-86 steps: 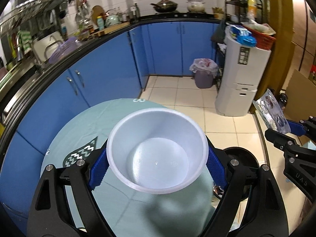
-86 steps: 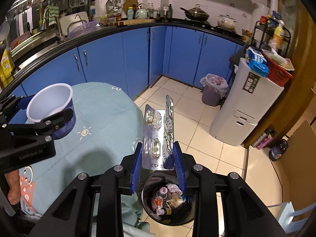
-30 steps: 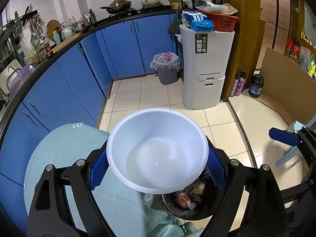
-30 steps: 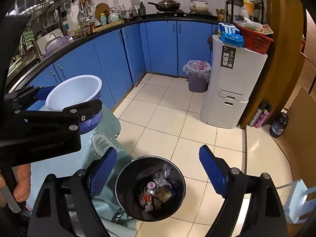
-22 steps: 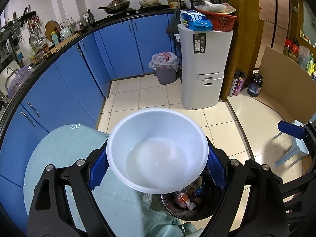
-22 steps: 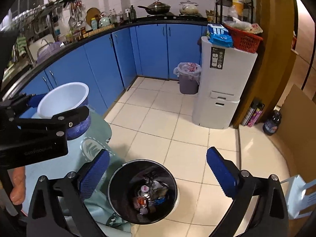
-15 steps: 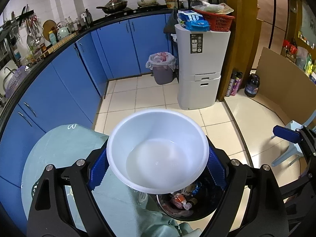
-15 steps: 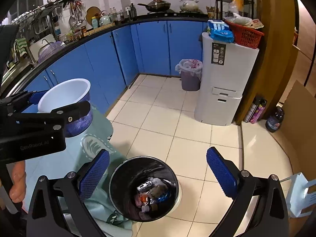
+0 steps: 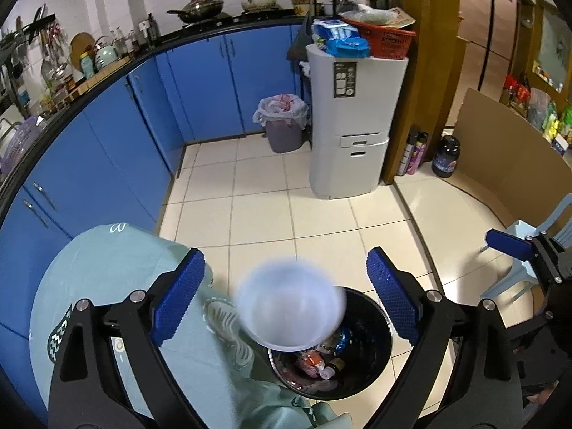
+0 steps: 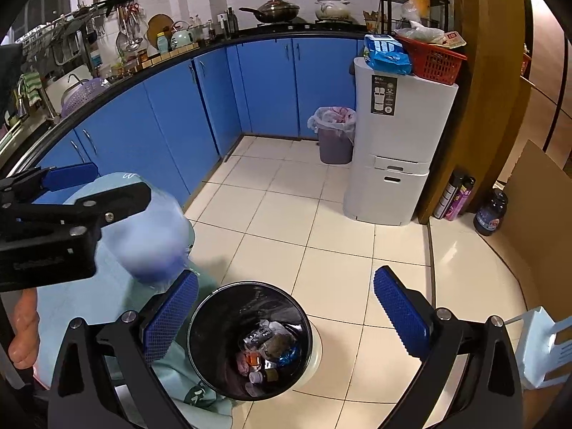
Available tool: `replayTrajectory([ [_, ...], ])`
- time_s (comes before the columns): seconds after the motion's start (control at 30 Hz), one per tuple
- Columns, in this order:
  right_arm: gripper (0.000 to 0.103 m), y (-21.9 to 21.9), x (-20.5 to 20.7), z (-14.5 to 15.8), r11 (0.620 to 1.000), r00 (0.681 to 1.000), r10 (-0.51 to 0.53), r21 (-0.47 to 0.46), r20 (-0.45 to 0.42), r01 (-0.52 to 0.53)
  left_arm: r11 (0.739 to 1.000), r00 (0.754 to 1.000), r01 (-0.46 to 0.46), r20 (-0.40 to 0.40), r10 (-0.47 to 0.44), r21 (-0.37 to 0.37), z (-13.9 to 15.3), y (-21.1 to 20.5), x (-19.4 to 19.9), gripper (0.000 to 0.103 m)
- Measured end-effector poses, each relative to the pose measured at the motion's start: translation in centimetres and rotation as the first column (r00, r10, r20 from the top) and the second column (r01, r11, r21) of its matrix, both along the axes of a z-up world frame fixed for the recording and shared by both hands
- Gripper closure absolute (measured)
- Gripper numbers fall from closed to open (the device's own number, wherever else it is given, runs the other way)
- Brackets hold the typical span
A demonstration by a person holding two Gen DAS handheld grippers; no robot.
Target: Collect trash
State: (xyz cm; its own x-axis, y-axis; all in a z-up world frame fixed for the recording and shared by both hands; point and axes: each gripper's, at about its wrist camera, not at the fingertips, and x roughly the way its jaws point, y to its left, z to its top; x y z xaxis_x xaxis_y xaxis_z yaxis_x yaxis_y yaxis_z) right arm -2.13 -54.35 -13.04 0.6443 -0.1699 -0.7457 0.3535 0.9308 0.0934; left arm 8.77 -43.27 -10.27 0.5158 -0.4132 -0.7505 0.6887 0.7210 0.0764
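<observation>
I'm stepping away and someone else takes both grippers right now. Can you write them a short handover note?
Left hand-held gripper: open, holding nothing. The white plastic bowl is blurred in mid-air between its fingers, above the black trash bin.
Right hand-held gripper: open, empty, above the same bin.
Bin stands on the floor against the edge of the green-clothed table and already holds mixed trash.
Done: bowl let go over the bin; whether it lands inside is not yet visible.
Left: check that it lands, then look over the table for more trash.
</observation>
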Motion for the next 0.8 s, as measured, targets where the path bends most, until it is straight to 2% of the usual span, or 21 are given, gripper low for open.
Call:
replayTrajectory([
  [0.23,0.007,-0.1,-0.3,-0.3,1.0,1.0,0.002,0.001,-0.007,-0.002,1.0,0.999,0.027,0.043,-0.027,0.007,0.5,-0.5,-1.4,0.011],
  [0.8,0.007,0.6,0.0,-0.3,1.0,1.0,0.018,-0.003,-0.01,-0.018,1.0,1.0,-0.006,0.03,0.006,0.005,0.6,0.2,-0.7,0.011],
])
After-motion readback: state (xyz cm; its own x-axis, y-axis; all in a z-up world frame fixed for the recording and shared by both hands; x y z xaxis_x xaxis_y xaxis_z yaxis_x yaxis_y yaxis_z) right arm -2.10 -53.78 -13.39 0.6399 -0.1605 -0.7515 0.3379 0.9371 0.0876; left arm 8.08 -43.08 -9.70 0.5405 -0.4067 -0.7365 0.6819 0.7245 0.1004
